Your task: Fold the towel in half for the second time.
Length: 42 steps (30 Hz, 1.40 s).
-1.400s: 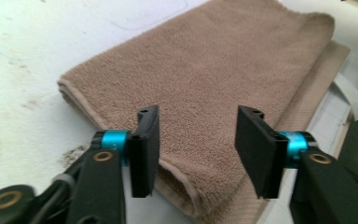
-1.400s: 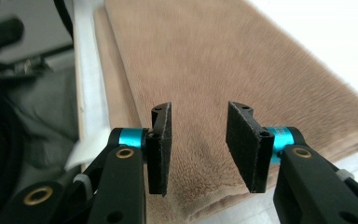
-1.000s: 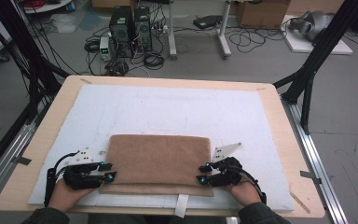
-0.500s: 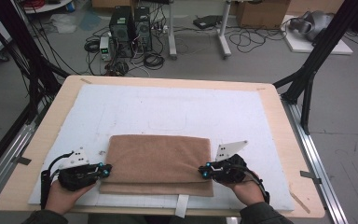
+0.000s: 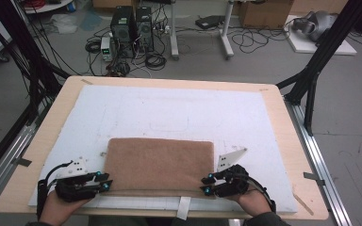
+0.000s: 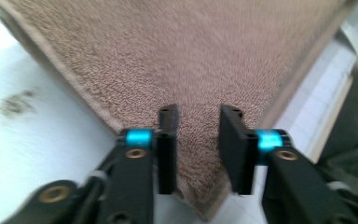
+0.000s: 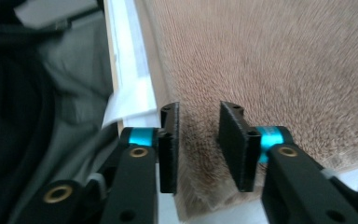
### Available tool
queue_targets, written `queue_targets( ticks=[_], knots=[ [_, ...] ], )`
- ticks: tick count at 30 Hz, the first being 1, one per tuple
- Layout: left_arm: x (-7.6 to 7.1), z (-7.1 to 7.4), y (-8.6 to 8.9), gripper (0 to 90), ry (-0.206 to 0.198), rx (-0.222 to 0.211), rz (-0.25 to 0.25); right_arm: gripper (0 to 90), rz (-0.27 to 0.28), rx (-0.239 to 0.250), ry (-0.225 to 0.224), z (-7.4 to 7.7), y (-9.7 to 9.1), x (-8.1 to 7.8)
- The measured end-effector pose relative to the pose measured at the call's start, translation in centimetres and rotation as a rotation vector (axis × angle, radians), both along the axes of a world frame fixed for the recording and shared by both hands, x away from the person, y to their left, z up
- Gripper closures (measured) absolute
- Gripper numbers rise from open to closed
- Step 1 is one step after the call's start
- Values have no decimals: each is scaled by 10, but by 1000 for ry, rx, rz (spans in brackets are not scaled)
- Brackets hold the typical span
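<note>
One folded brown towel (image 5: 159, 165) lies in the lower centre of the high view, on a white mat (image 5: 169, 113) that covers a light wooden table (image 5: 283, 117). The towel's near edge runs close to the mat's near edge, just above a strip of grey tape (image 5: 183, 207) at the bottom centre. Its far edge is straight, and beyond it the mat is bare across the whole upper half of the frame, with open margins to the left and right of the towel as well.

Two grippers are counted, one per hand. The left gripper (image 5: 104, 181) sits at the towel's lower left corner; in the left gripper view its jaws stand partly apart with that corner (image 6: 205, 186) between them, the pads not pressed together. Whether they touch the cloth, I cannot tell. The right gripper (image 5: 207, 184) sits at the lower right corner; in the right gripper view its jaws (image 7: 198, 149) are likewise partly apart, straddling the towel's corner (image 7: 200, 191) without closing on it.

Beyond the table's far edge, two computer towers (image 5: 133, 23) and loose cables lie on the floor in the upper part of the frame.
</note>
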<state>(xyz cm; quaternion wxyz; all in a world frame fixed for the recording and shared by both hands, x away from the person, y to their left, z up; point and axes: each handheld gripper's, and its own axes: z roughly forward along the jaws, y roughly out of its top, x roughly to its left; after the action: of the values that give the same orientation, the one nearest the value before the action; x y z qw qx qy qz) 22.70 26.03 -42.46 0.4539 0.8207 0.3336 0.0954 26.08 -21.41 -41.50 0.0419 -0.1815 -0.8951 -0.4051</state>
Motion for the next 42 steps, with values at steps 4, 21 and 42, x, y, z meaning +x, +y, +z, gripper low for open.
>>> queue_targets(
  ticks=[4,21,42],
  knots=[
    [18,13,4,563,-39,-18,38,542,-87,38,-69,15,-6,16],
    [5,-10,-4,530,-1,-1,-39,516,-35,-4,-34,-13,-4,9],
    [-14,8,1,853,-59,27,-47,843,27,9,-118,24,-4,-8]
  ],
)
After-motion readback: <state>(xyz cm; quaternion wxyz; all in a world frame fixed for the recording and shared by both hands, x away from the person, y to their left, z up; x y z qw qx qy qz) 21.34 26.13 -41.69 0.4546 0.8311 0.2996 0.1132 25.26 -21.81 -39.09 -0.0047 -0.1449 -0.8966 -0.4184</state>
